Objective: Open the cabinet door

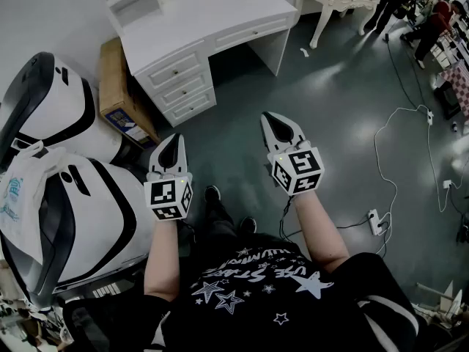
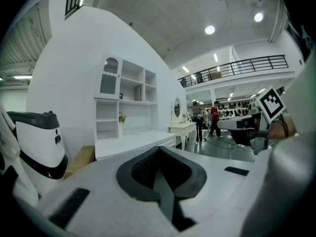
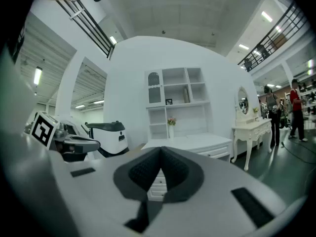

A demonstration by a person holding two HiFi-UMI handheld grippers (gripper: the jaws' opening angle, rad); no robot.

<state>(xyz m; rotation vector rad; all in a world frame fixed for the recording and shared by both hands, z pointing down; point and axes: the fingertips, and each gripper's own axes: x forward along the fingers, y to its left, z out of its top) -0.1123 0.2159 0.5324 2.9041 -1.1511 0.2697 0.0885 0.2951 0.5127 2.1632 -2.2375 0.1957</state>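
Shirt [image 1: 256,273]: white block lettering is running in two rows among printed stars. It is showing upside down in the head view and is too broken up to read with certainty.

Bag [image 1: 15,196]: blue print is showing on its side, too small to read.

Box [image 1: 121,94]: a blue label [image 1: 121,123] is showing on its end, unreadable.

Cubes on the left hand-held gripper [image 1: 171,141] and right hand-held gripper [image 1: 272,117] are carrying black-and-white square markers, coded patterns rather than words.
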